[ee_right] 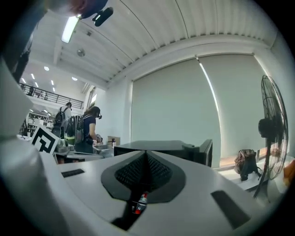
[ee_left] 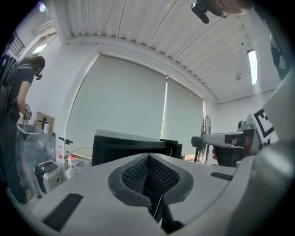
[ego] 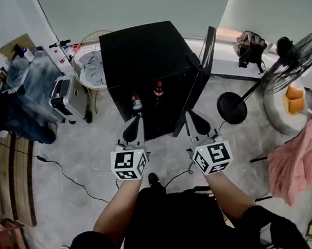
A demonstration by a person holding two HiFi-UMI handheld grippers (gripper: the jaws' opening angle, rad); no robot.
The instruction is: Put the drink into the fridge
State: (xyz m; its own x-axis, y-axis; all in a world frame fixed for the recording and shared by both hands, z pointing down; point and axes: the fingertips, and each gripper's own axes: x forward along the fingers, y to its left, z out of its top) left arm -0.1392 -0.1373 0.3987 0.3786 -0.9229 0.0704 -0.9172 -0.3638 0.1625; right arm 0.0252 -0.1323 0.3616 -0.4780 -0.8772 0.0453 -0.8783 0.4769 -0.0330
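Jaws on both grippers are pressed together with nothing pinched; the left gripper (ego: 137, 120) and right gripper (ego: 191, 115) hang side by side, just in front of the black fridge (ego: 141, 49), whose door (ego: 206, 53) stands open to the right. One red-capped drink bottle (ego: 136, 102) stands upright inside the fridge ahead of the left gripper, and a second bottle (ego: 158, 90) is beside it, deeper in. A floor fan (ego: 297, 60) stands well off to the right.
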